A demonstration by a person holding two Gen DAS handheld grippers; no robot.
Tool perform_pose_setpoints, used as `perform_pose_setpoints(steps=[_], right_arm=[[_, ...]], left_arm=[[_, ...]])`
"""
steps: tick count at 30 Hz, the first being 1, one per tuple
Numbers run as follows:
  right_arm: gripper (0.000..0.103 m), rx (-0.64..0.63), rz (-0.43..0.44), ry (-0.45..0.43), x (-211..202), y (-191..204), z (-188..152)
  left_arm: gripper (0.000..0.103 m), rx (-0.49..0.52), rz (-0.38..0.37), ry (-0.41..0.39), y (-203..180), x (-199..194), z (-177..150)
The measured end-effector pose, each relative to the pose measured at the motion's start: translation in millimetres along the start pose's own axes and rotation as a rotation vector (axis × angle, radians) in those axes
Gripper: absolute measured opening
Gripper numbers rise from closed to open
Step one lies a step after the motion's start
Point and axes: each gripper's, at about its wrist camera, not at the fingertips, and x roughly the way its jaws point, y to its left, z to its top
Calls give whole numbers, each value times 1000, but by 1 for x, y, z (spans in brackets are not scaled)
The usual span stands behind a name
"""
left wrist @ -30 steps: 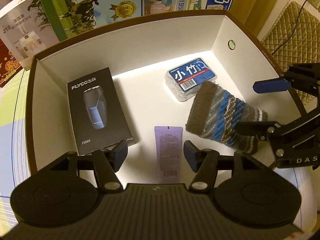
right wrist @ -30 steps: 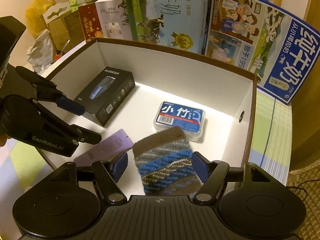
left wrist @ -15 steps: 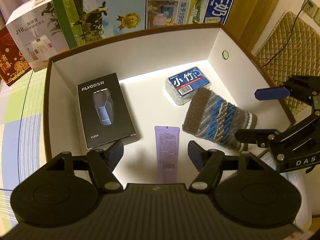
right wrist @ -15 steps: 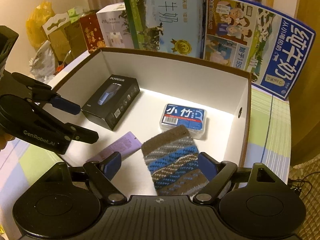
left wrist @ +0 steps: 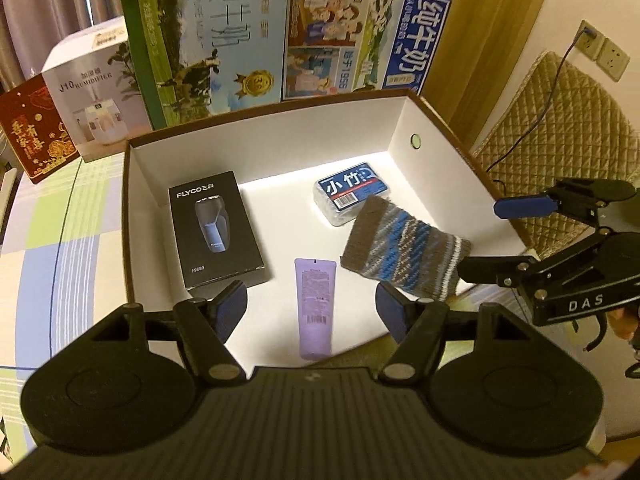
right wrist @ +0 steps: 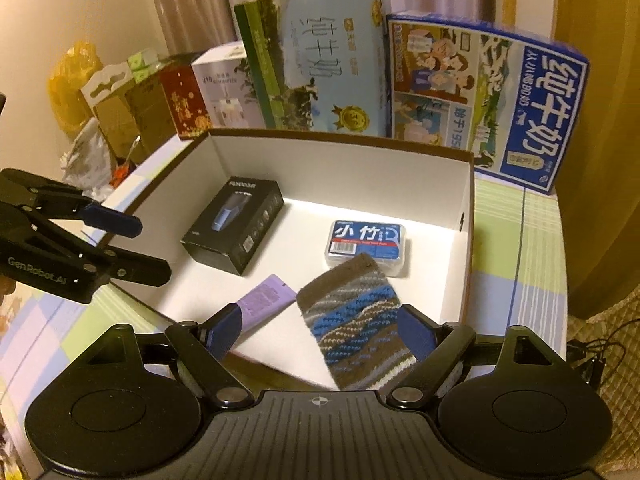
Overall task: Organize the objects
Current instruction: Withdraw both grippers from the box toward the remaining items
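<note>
A shallow open cardboard box with white inside walls and a brown rim (left wrist: 448, 136) sits on a table covered by a checked cloth of pale green, lilac and white (left wrist: 60, 240), and it holds four things. Toward the box's left wall lies a black rectangular shaver carton printed FLYCO (left wrist: 216, 228), flat on the floor of the box. To its right, at the near edge, a lilac squeeze tube (left wrist: 315, 300) lies lengthwise and points at the left gripper (left wrist: 312, 308), whose blue-padded fingers stand wide apart on either side of the tube's near end, above it and holding nothing. Further right, a clear plastic case with a blue label and a barcode (left wrist: 350, 192) rests near the box's far right corner, and a knitted brown, blue and grey striped sock (left wrist: 404, 252) lies just in front of it, its cuff overlapping the case and its toe end reaching the near right corner. In the right wrist view the sock (right wrist: 352, 320) runs between the spread fingers of the right gripper (right wrist: 320, 332), which is released and empty, poised over the box's near edge. Behind the box stand a red gift box (left wrist: 32, 136), a white humidifier carton (left wrist: 92, 92), a tall green and pale blue milk carton (left wrist: 208, 40) and a blue milk carton (left wrist: 368, 36); curtains hang behind them, and a quilted tan cushion (left wrist: 560, 136) sits beyond the box's right side.
</note>
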Motion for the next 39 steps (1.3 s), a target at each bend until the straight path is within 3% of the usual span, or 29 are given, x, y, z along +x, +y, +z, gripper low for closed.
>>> perform_pose_setpoints(steps=[18, 28, 39], right_arm=[[82, 85, -1, -87, -62, 34, -43], [82, 138, -22, -43, -78, 55, -92], [82, 252, 8, 37, -71, 71, -130]], left_arm=[[67, 12, 4, -71, -4, -63, -72], [67, -35, 12, -48, -8, -79, -124], [67, -107, -14, 8, -12, -76, -156]])
